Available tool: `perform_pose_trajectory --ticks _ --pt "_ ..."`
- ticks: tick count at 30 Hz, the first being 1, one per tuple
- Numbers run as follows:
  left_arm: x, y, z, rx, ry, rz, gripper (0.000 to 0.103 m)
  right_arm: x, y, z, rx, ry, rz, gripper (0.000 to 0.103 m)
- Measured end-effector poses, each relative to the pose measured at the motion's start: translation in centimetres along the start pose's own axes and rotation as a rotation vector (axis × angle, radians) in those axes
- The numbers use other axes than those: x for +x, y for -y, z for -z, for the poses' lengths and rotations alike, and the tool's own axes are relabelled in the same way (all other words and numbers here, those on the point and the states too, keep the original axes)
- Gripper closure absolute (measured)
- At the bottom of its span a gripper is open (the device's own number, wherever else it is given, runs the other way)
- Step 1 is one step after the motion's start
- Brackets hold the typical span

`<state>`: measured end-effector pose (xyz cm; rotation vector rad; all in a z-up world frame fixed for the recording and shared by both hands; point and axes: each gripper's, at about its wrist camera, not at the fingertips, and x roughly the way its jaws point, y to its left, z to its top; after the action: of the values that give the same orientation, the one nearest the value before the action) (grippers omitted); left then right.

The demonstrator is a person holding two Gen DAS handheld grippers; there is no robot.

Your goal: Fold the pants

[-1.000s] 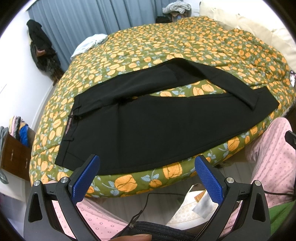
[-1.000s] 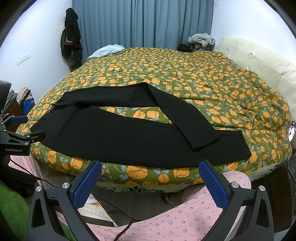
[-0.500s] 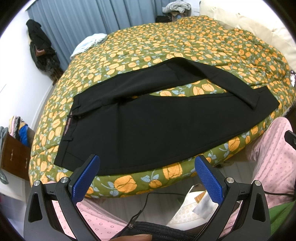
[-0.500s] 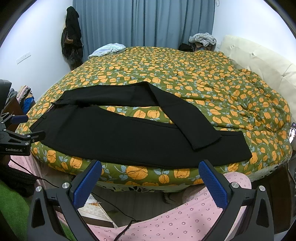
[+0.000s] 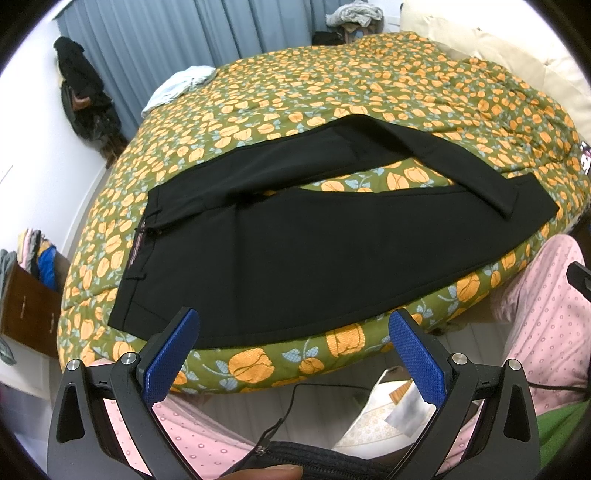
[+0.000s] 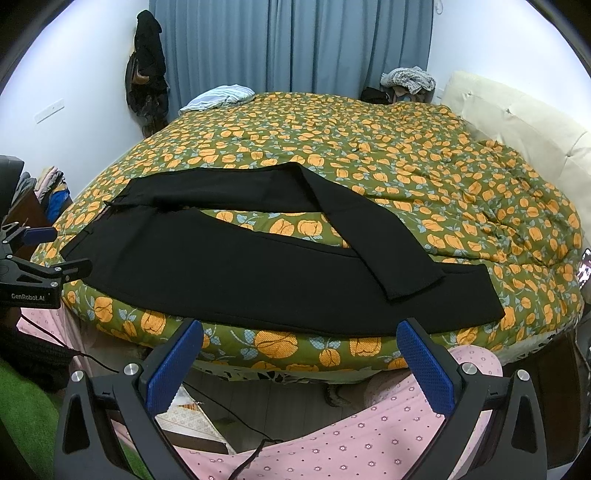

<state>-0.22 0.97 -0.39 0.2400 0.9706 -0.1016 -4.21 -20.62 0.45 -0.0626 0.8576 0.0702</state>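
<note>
Black pants [image 5: 314,251] are laid flat along the near edge of the bed [image 5: 424,96], w/ the far leg bent back so its cuff is draped over the near leg. Left gripper [image 5: 293,328] is spread wide w/ nothing held, short of the bed edge. Right gripper [image 6: 299,339] is also spread wide & nothing's pinched.

The folded-over leg hid part of the black pants [image 6: 236,266] beneath it. The phone [image 6: 584,267] at the bed's right edge was cut off by the frame. The clothes pile [image 5: 354,13] behind the bed was too small to identify piece by piece.
</note>
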Motion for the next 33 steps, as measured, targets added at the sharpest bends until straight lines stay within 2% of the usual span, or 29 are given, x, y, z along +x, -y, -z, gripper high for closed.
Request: perform_pose_trajectory --ticks 33 --pt "-0.02 -0.09 -0.19 0.001 0.000 0.001 0.001 0.18 -0.45 -0.13 -0.004 0.000 -0.004 0.000"
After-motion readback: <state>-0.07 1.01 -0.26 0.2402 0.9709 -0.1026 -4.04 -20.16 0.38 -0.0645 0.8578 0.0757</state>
